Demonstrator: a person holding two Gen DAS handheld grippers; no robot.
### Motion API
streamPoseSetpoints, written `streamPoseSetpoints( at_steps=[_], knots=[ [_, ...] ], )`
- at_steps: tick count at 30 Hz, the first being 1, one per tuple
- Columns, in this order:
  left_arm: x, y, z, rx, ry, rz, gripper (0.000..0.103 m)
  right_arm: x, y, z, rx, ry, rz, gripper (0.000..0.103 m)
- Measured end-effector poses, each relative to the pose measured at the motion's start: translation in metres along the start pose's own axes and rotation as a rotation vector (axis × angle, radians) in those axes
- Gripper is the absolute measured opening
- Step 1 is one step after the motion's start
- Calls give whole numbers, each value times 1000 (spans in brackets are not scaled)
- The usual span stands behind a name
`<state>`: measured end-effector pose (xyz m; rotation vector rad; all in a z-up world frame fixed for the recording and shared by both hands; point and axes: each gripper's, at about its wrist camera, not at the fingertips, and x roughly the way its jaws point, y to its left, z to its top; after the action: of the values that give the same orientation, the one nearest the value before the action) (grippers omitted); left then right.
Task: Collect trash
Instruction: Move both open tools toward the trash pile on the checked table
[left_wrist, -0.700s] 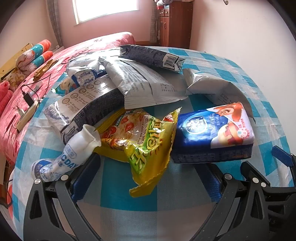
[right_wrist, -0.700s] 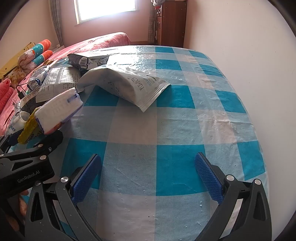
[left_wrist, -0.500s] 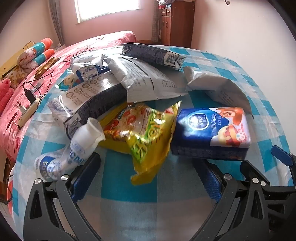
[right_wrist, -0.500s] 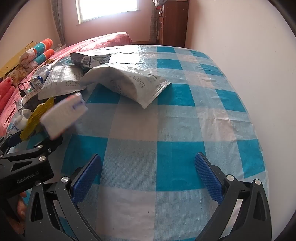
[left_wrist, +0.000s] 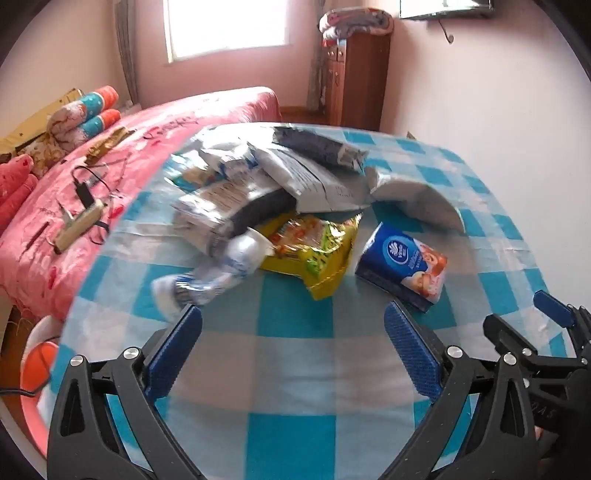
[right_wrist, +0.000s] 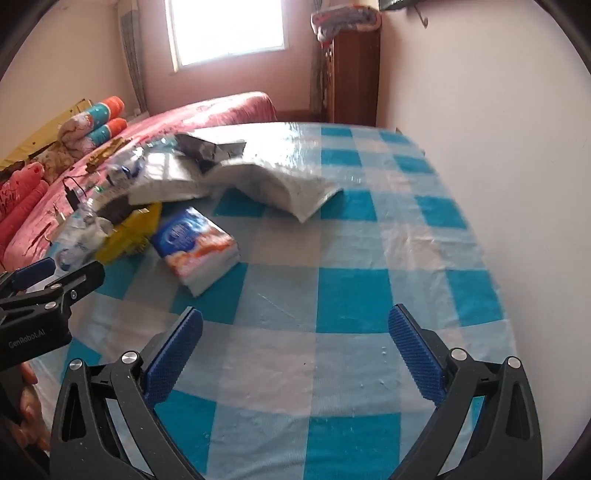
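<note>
Trash lies heaped on the far left part of a table covered by a blue-and-white checked cloth (left_wrist: 295, 369). Nearest the left gripper (left_wrist: 293, 345) is a crushed white plastic bottle (left_wrist: 218, 269), lying on its side just beyond the left finger pad. Beside it, a yellow snack wrapper (left_wrist: 317, 251) spreads flat, partly tucked under a stack of grey and white mailer bags (left_wrist: 295, 173). A blue tissue pack (left_wrist: 402, 266) sits tilted to the right of the wrapper, apart from it, with a curled white bag (left_wrist: 417, 199) arching behind.

Both jaws of the left gripper stand wide with only cloth between them. The right gripper (right_wrist: 295, 347) is likewise spread wide over bare checks, well clear of the pile, and the tissue pack (right_wrist: 199, 247) lies ahead of its left finger.

Beyond the table runs a pink bed (left_wrist: 74, 206) with a charger and cable on it, rolled bedding at its head, and a wooden cabinet (left_wrist: 354, 81) by the wall.
</note>
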<state>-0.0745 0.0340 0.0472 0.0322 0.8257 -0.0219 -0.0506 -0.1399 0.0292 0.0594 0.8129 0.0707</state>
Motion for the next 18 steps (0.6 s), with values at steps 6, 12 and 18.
streamPoseSetpoints(
  at_steps=[6, 12, 18],
  knots=[
    [-39, 17, 0, -12, -83, 43, 99, -43, 11, 9, -20, -102, 13, 99],
    [-65, 30, -3, -25, -127, 68, 99, -79, 33, 14, -74, -183, 29, 99],
    [-83, 34, -8, -13, -165, 97, 99, -105, 53, 16, -119, -234, 31, 99]
  ],
)
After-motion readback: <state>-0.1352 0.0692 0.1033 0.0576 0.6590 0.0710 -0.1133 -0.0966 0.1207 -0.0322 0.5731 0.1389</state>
